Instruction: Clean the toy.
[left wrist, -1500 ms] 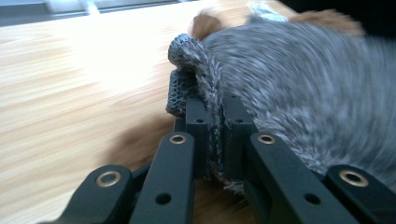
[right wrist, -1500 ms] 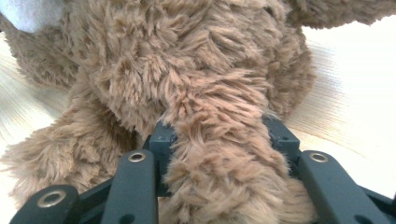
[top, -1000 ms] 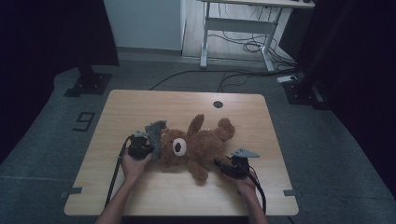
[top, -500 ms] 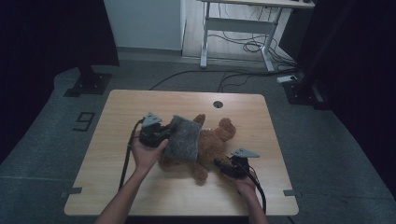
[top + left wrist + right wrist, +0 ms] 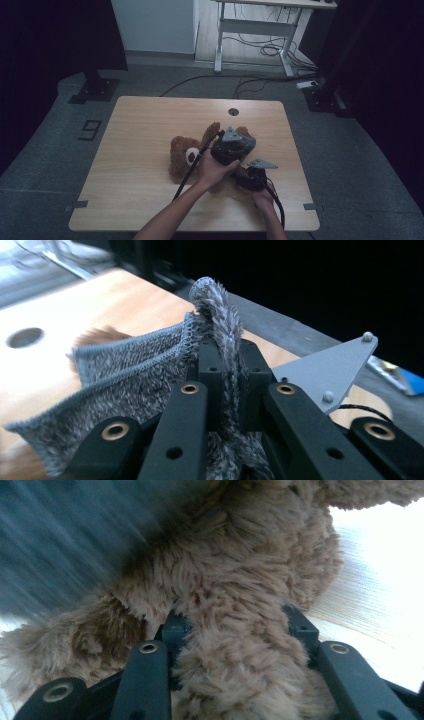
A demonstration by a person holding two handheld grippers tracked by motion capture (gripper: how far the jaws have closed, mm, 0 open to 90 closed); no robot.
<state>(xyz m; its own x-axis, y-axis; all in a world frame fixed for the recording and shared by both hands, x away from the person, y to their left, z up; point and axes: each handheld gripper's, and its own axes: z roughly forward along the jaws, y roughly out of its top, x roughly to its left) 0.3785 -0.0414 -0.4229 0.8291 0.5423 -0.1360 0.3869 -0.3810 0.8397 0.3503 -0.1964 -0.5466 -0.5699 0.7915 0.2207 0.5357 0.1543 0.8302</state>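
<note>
Clearly, a grey cloth [image 5: 150, 375] was pinched between the left gripper's [image 5: 226, 360] jaws above the teddy bear [image 5: 187, 155] on the tabletop [image 5: 140, 130], while the bear's leg [image 5: 235, 645] was clamped by the right gripper [image 5: 235, 625].

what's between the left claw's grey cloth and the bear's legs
Nothing separate shows. The left claw holds the grey knitted cloth above the teddy bear, beside the right claw, which clamps one brown limb. That right claw and the hand holding it crowd the space.

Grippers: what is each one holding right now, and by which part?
Left gripper pinches the grey knit cloth by a bunched fold at its edge. Right gripper clamps the teddy bear by a limb.
</note>
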